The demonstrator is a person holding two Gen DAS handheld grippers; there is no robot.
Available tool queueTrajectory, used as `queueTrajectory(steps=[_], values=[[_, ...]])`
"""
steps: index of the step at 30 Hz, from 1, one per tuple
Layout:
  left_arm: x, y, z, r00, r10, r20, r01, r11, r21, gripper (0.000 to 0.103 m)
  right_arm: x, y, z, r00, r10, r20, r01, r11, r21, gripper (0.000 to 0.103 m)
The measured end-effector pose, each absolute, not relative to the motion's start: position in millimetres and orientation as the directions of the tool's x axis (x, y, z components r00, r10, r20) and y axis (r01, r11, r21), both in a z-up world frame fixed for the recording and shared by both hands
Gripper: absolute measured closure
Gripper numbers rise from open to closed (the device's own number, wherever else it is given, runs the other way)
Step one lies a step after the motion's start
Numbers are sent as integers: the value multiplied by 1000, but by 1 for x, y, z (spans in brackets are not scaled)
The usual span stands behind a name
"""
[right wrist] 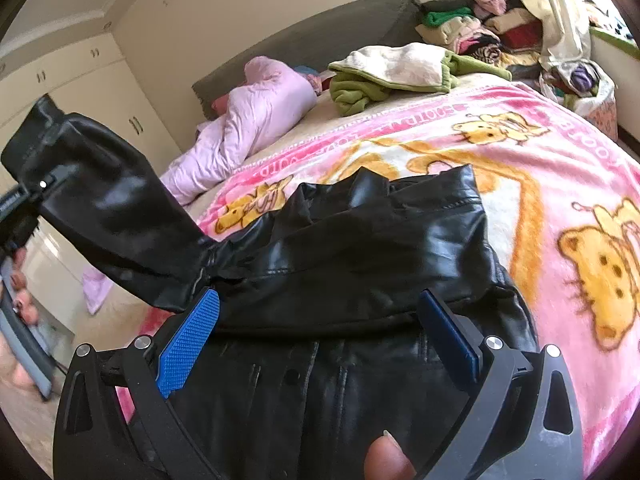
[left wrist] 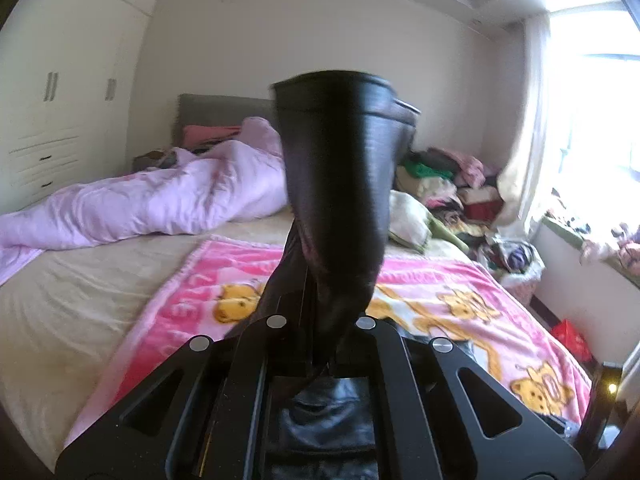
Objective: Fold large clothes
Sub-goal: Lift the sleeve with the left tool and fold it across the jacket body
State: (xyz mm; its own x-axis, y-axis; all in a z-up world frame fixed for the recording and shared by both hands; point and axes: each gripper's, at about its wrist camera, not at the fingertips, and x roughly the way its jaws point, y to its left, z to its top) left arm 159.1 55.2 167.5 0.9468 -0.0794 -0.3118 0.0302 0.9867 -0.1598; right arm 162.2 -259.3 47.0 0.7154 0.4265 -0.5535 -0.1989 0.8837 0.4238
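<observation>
A black leather jacket lies on the pink cartoon blanket on the bed. One sleeve is lifted off to the left, and my left gripper is shut on it near the cuff. In the left wrist view the sleeve stands up out of my left gripper and hides both pads. My right gripper hovers open over the jacket's body. Its blue pads are far apart, with the leather lying below and between them.
A pale pink duvet is bunched at the head of the bed. A green and cream garment and a pile of clothes lie at the far right. White wardrobes stand on the left, a bright window on the right. A hand holds the left gripper.
</observation>
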Motion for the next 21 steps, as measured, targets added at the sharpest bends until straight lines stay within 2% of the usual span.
queueTrajectory(steps=[10, 21], values=[[180, -9, 130, 908, -183, -376, 161, 983, -91, 103, 161, -313, 41, 758, 349, -551, -74, 885, 459, 4], [196, -75, 68, 842, -242, -482, 278, 961, 4, 102, 163, -356, 33, 775, 293, -560, 32, 867, 497, 4]])
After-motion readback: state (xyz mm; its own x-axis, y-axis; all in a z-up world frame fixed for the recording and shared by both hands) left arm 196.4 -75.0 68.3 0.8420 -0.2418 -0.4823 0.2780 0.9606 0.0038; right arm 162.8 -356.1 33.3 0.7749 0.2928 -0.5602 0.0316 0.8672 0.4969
